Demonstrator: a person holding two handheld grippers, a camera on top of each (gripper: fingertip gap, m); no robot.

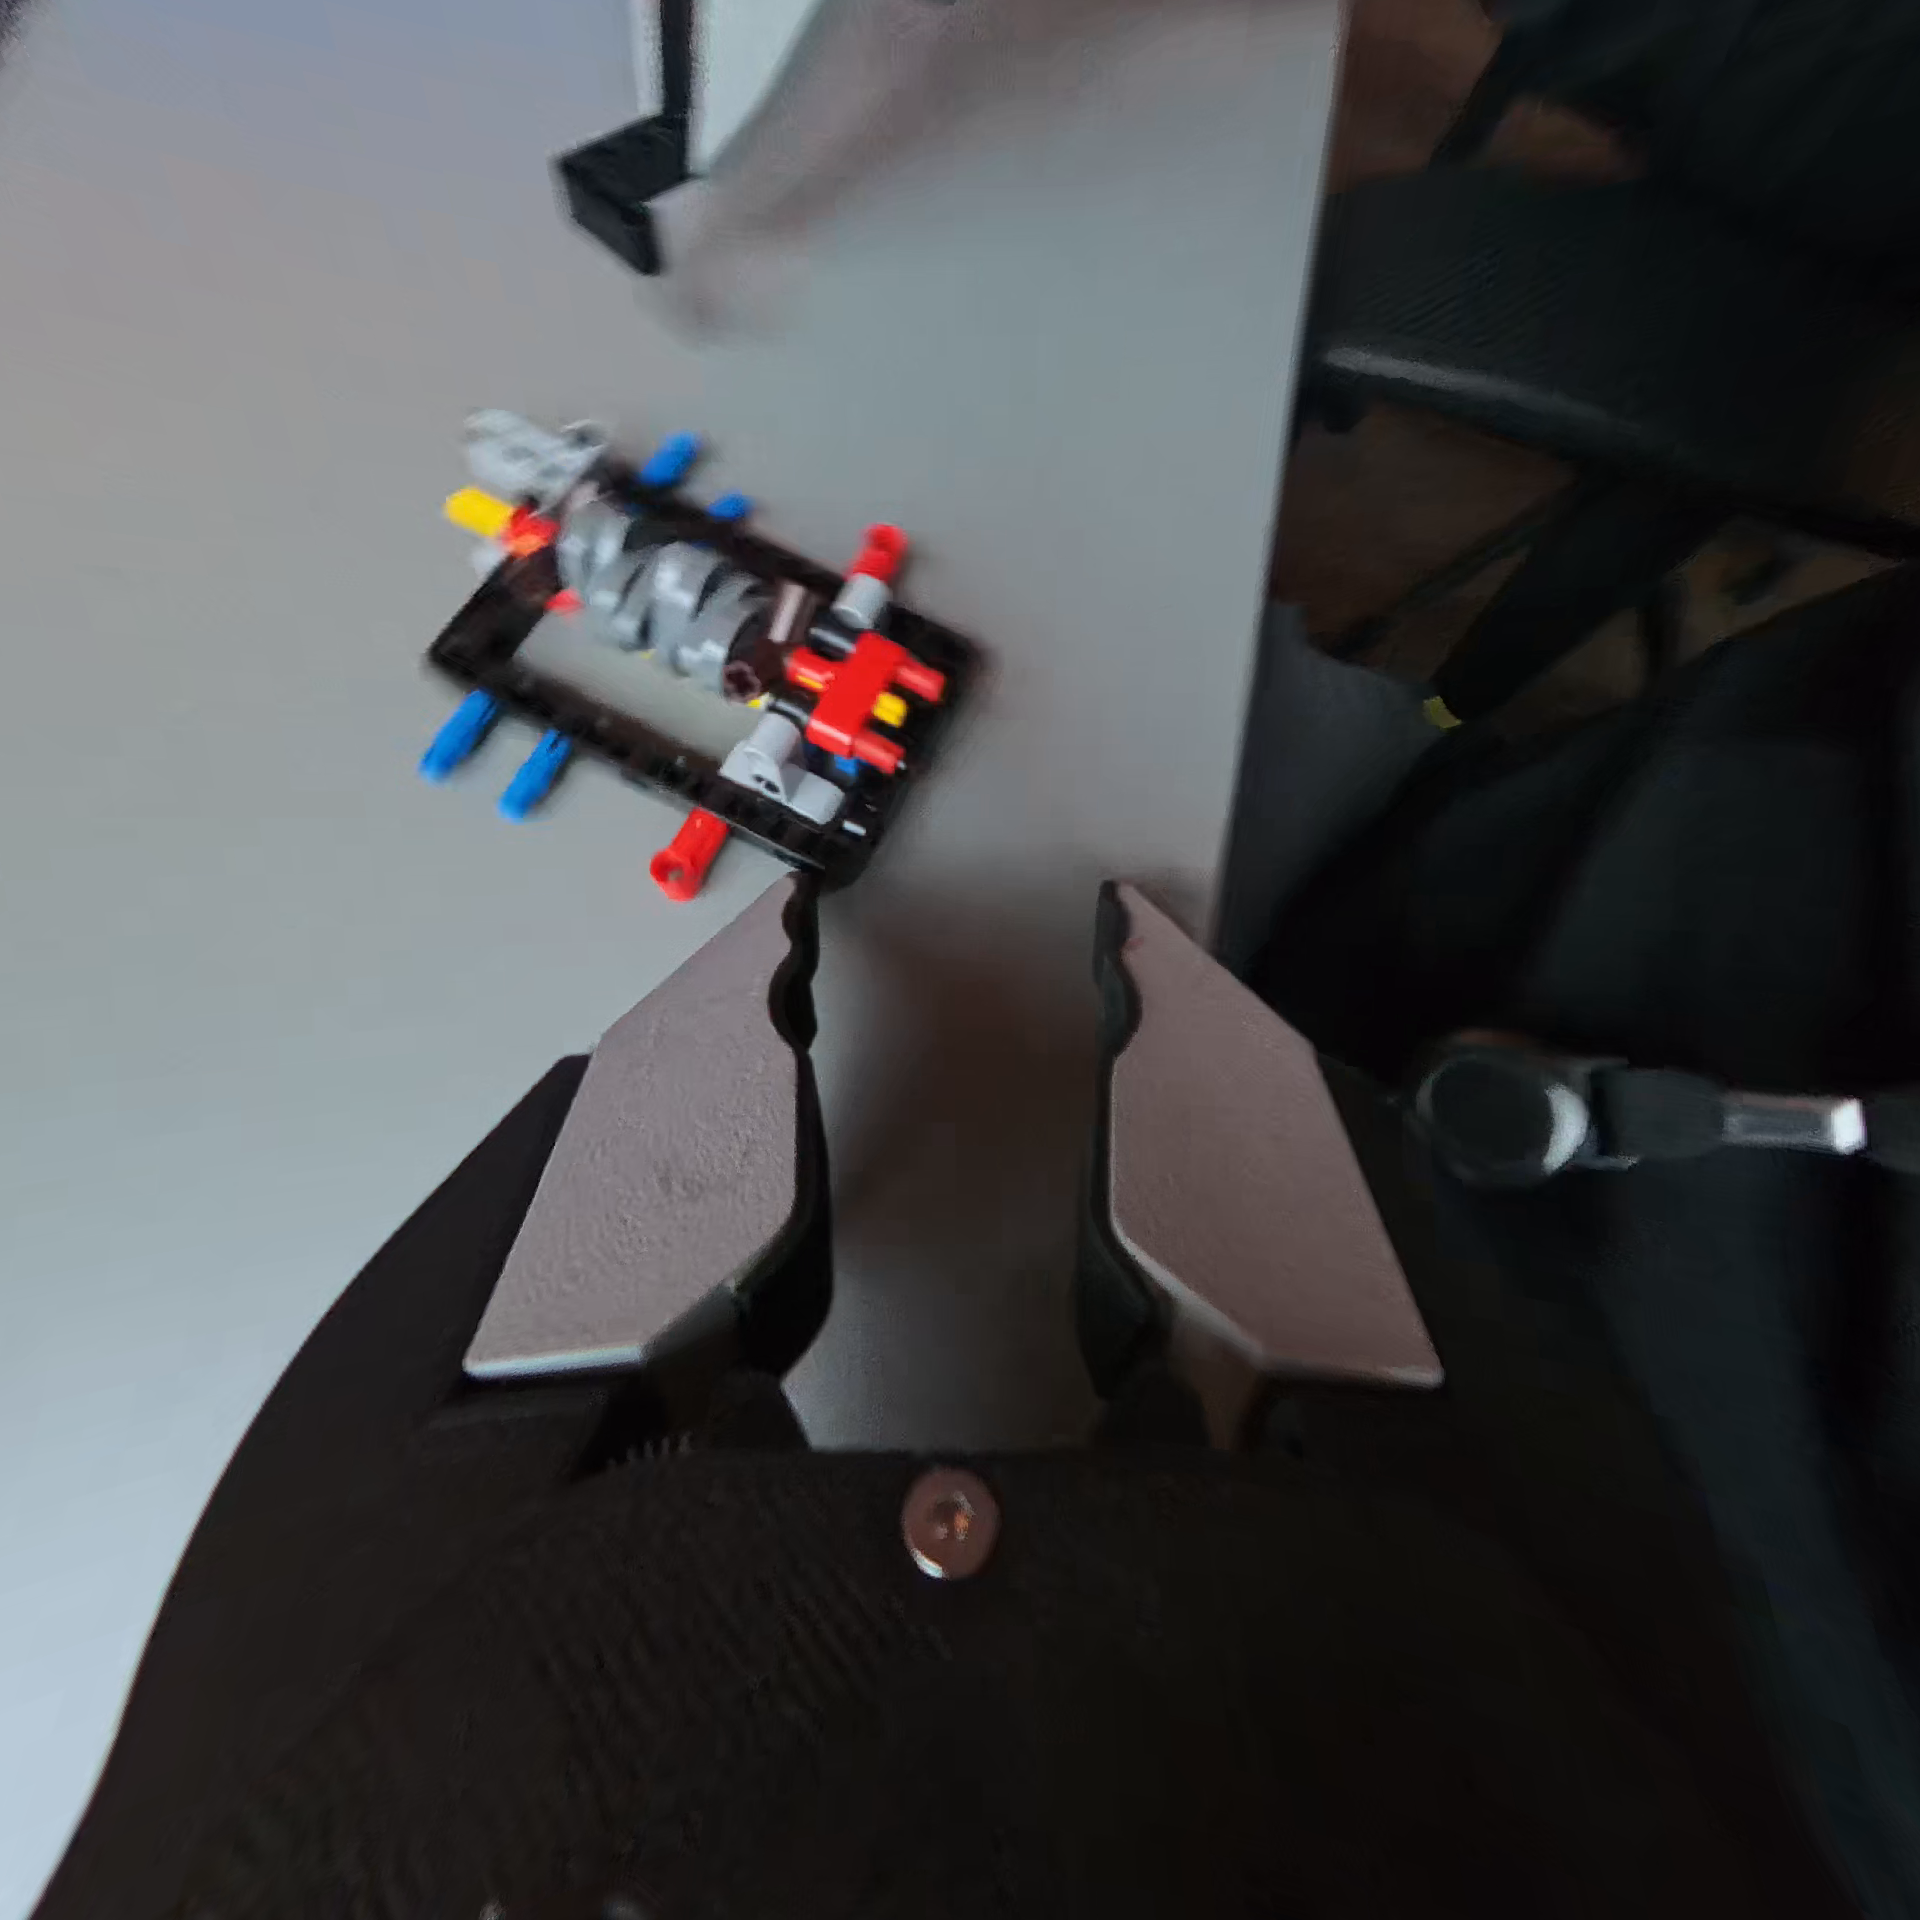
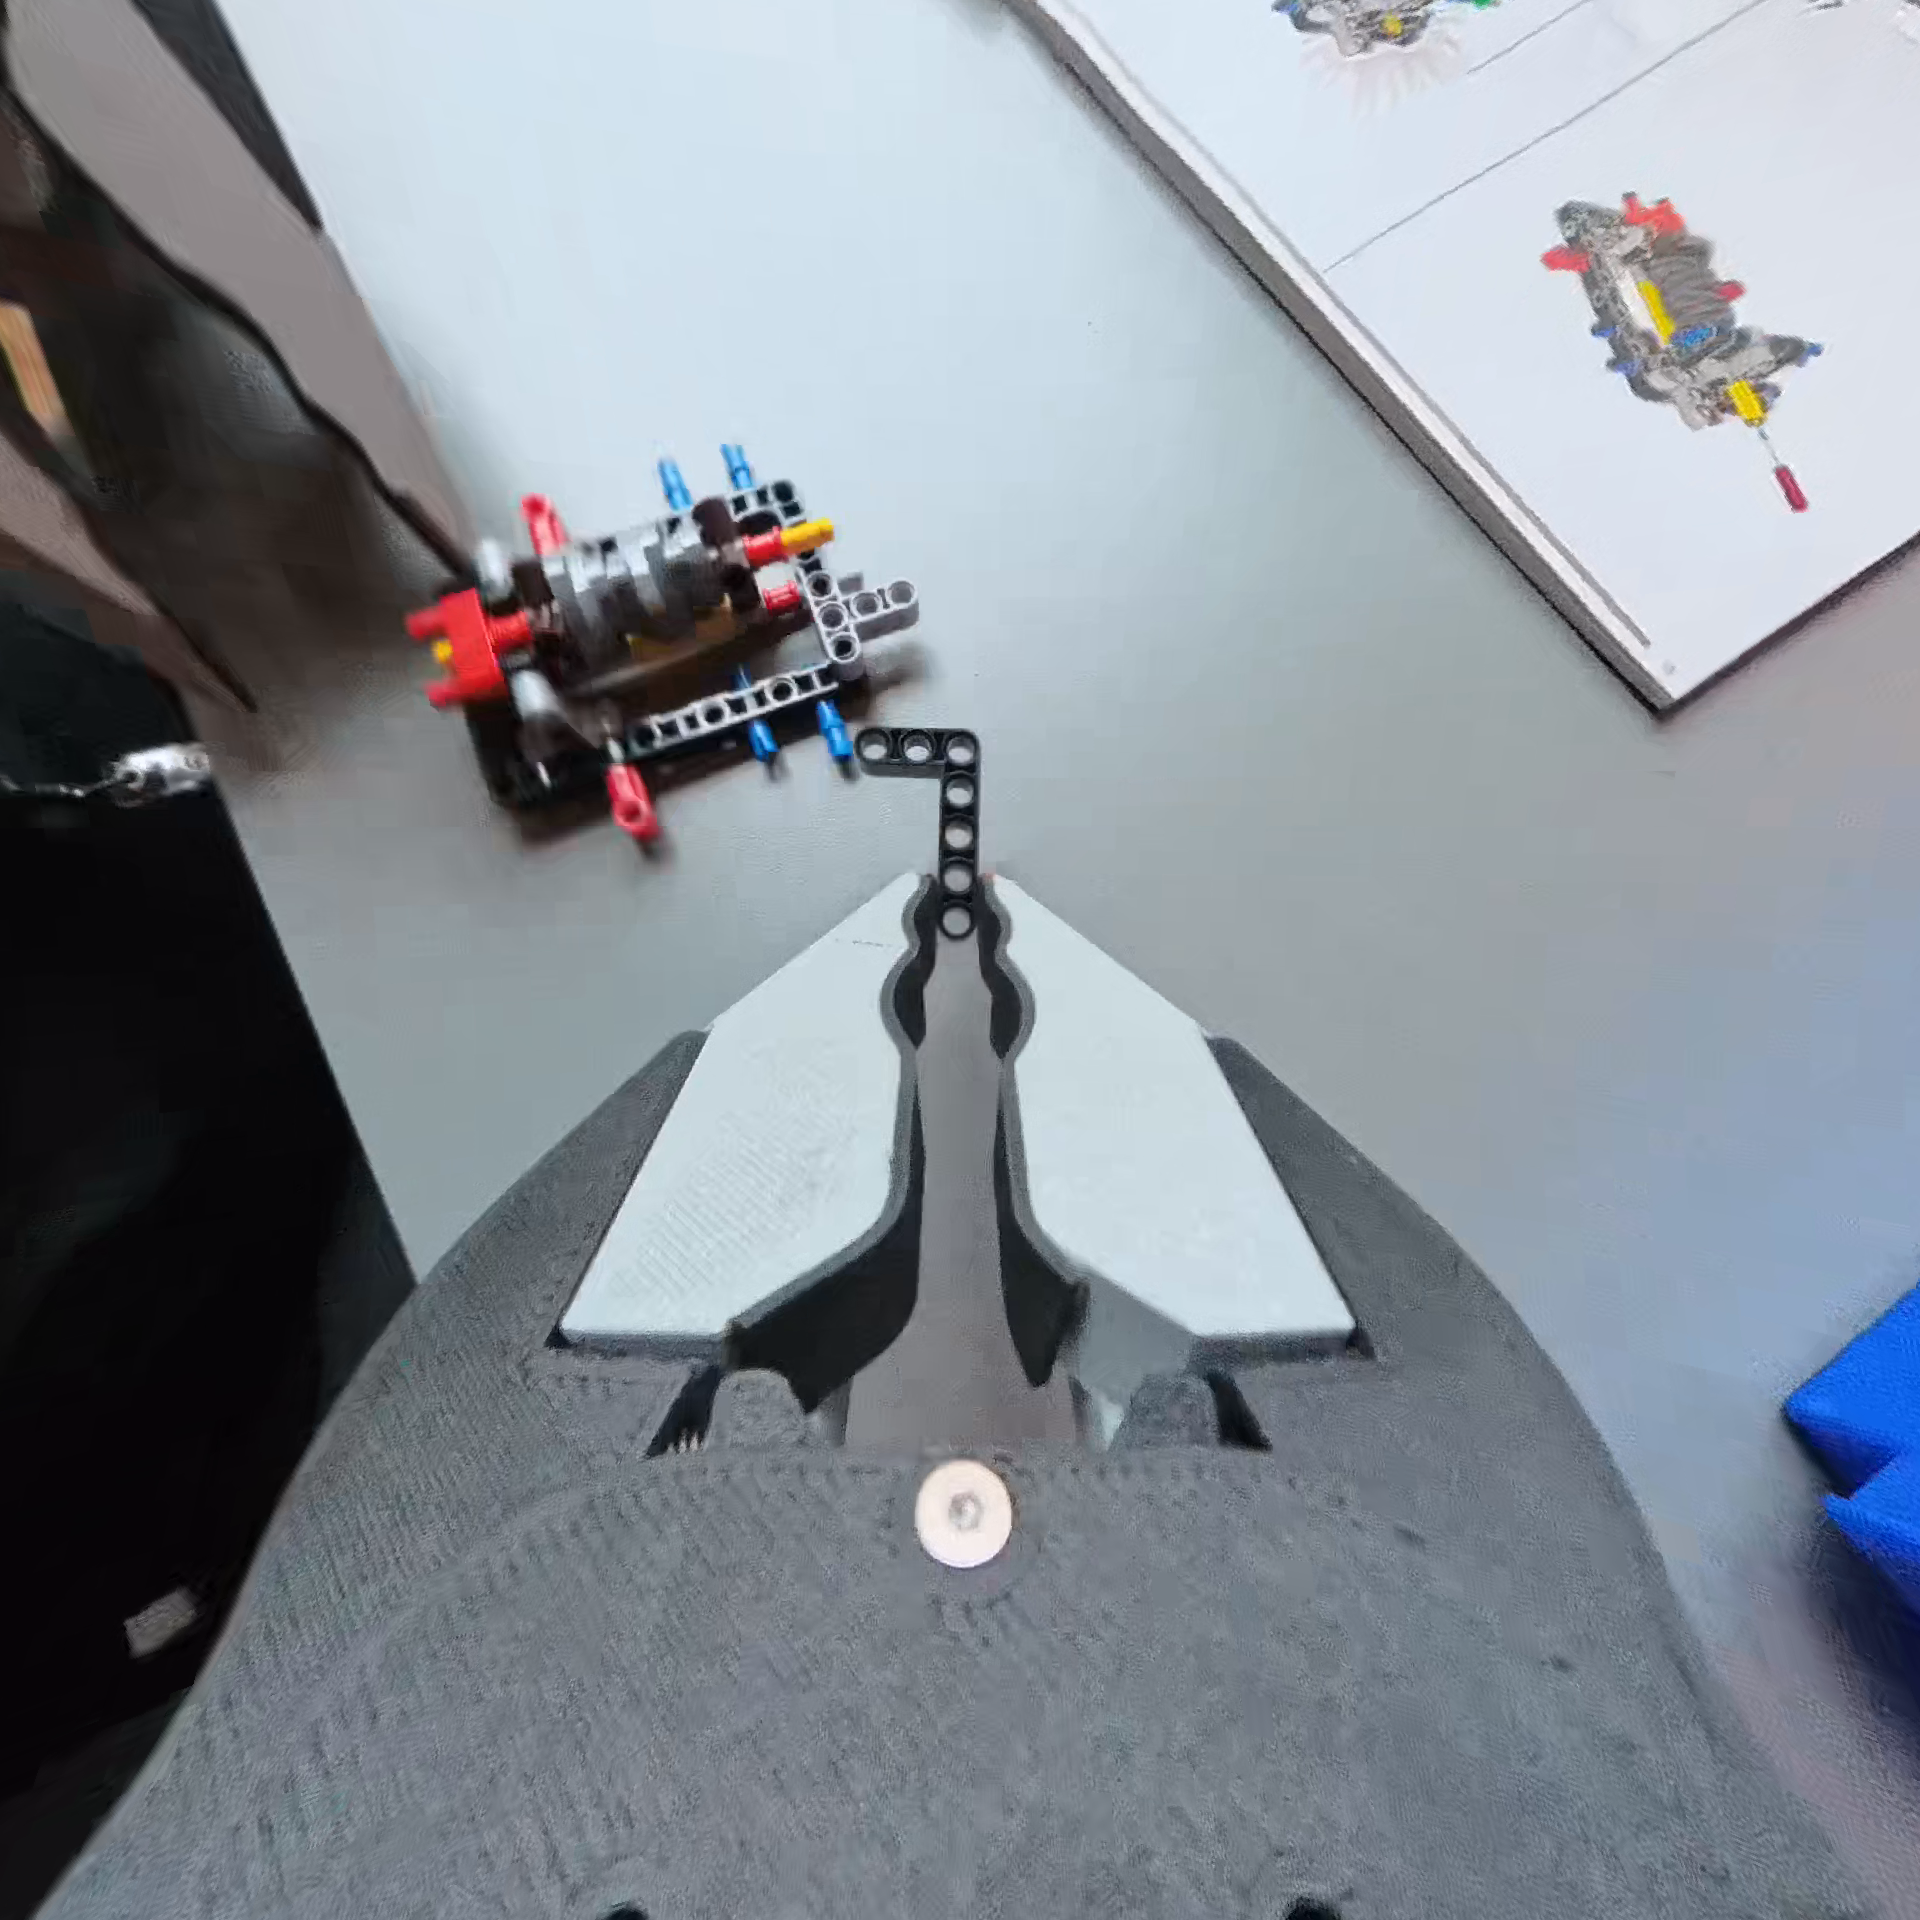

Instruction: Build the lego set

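A partly built lego assembly (image 1: 707,655) lies on the grey table: a black frame with a grey drum, red connectors, blue and yellow pins. It also shows in the right wrist view (image 2: 665,644). My left gripper (image 1: 956,914) is open and empty, just short of the assembly's near corner. My right gripper (image 2: 958,894) is shut on the long arm of a black L-shaped beam (image 2: 951,800). The beam's short arm points left, close to the assembly's blue pins.
An open instruction booklet (image 2: 1507,312) lies at the upper right. A blue bin (image 2: 1870,1455) sits at the right edge. The table edge (image 1: 1278,623) runs down the right of the left wrist view, with a dark chair beyond. A black bracket (image 1: 623,197) stands farther back. The gap from one gripper's tips to the other's is roughly 15 cm.
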